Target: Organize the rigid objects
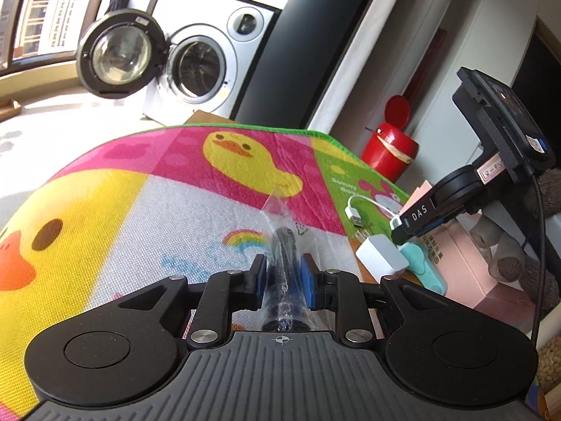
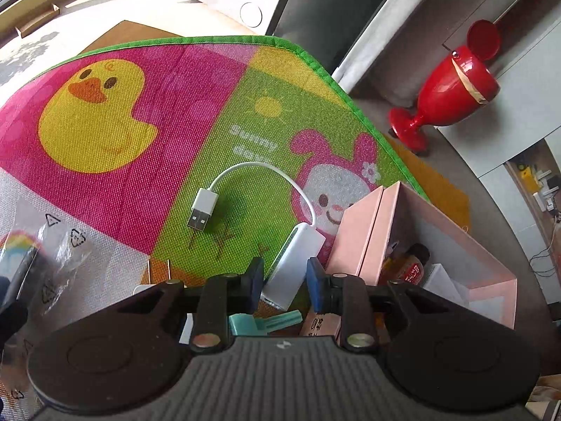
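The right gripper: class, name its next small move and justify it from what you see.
Probably close on the white USB adapter. The right gripper is open, its fingers either side of the adapter's body, which lies on the mat beside the open pink box. The left gripper already holds a bagged dark object.

Strong daylight enters through the window (image 1: 31, 10) at ten o'clock in the left wrist view, washing out the floor (image 1: 45, 112) below it to near white. The mat (image 1: 140, 193) is brightly and evenly lit, its colours saturated. In the right wrist view the white cable (image 2: 245, 175) throws a soft shadow toward five o'clock. Fisheye distortion bends the mat's edges and the wall lines. The plastic bag (image 2: 59, 256) at nine o'clock looks blurred.
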